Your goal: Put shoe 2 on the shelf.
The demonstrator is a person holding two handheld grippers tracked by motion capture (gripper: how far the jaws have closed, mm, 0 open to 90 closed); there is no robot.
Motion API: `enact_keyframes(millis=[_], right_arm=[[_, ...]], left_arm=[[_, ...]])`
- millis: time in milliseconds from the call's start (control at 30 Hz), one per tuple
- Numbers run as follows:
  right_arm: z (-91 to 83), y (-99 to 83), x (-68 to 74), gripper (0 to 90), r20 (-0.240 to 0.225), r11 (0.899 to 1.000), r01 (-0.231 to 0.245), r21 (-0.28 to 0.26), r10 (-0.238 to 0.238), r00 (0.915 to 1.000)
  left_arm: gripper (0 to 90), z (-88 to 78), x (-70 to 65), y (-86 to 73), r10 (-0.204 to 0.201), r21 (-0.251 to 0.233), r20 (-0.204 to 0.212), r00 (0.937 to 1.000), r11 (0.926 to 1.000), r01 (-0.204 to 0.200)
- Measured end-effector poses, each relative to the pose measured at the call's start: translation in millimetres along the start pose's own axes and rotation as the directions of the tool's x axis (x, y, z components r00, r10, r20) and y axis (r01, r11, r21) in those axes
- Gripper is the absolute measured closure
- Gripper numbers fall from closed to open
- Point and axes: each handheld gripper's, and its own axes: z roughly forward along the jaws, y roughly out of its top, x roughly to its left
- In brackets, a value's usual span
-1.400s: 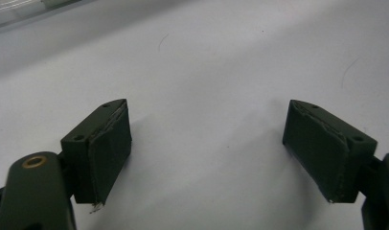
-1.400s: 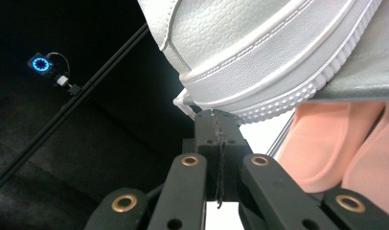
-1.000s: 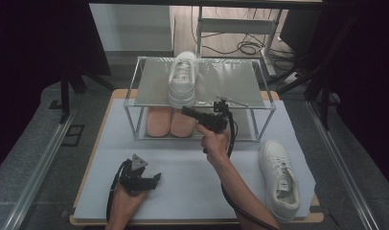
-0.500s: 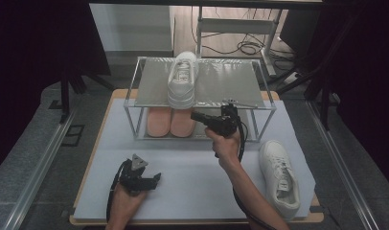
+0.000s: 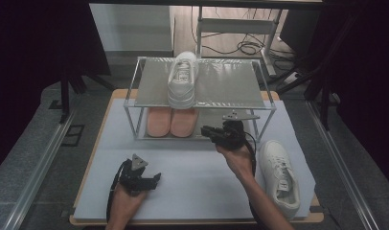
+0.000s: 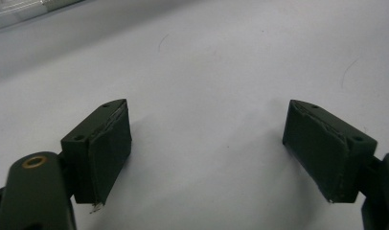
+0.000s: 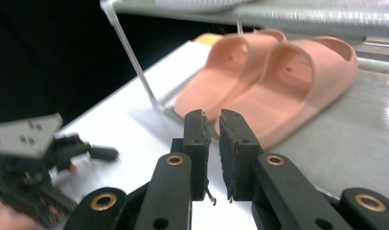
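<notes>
A two-shelf metal rack (image 5: 231, 84) stands at the back of the white mat. One white sneaker (image 5: 182, 80) lies on its top shelf, and a pair of pink slippers (image 5: 172, 122) (image 7: 274, 81) sits on the lower shelf. A second white sneaker (image 5: 279, 175) lies on the mat at the right. My right gripper (image 5: 208, 130) (image 7: 215, 120) hovers in front of the lower shelf, to the right of the slippers, pointing left. Its jaws have just been opening to a narrow gap with nothing between them. My left gripper (image 5: 153, 179) (image 6: 207, 129) rests on the mat at the near left, wide open and empty.
The mat (image 5: 192, 191) lies on a wooden board. The rack's thin front post (image 7: 135, 62) stands left of the slippers. The left gripper (image 7: 34, 163) shows farther off in the right gripper view. Dark curtains and cables lie beyond the table.
The right gripper has moved right and back toward the near side, away from the slippers. Its jaws have parted slightly. The left gripper has stayed still.
</notes>
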Motion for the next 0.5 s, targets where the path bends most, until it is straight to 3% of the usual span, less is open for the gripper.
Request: enact_keyframes(millis=[233, 500], right_arm=[[-14.3, -15.8, -2.3, 80.3, 0.056, 0.995, 0.053, 0.082, -0.058, 0.9967], [-38.1, -32.9, -12.9, 80.1, 0.127, 0.987, 0.053, 0.151, -0.072, 0.9893]], left_arm=[[17.1, -0.1, 0.0, 0.0, 0.000, 0.000, 0.000, 1.0000, 1.0000, 0.000], [17.1, 0.0, 0.0, 0.0, 0.000, 0.000, 0.000, 1.0000, 1.0000, 0.000]])
